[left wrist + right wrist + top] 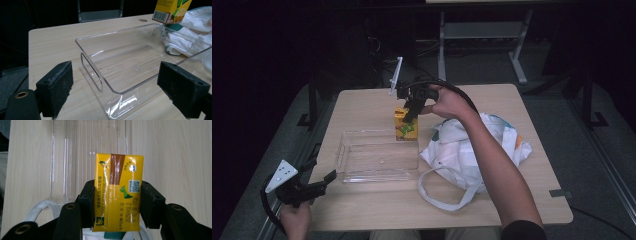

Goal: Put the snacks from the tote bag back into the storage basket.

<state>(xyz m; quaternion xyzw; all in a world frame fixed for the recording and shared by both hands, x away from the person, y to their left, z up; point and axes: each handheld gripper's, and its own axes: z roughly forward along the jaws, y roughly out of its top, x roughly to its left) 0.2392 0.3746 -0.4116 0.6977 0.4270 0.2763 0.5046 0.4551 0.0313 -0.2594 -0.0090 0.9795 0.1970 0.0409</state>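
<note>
A yellow drink carton [405,125] hangs above the far right corner of a clear plastic bin [347,162], with my right gripper [411,116] shut on it from above. In the right gripper view the carton [117,192] sits between both black pads [86,202], its top face toward the camera, and the bin [60,170] lies below. My left gripper [319,186] rests open at the table's near left corner, pointing at the bin. Its view shows the bin [100,82] between the spread pads [56,87] and the carton's bottom [171,11] at the upper right.
A white cloth bag [472,150] with a loose strap lies right of the bin, under my right forearm. The light wooden table [522,200] has bare room along its near edge and far left. Table legs and cables stand on the dark floor behind.
</note>
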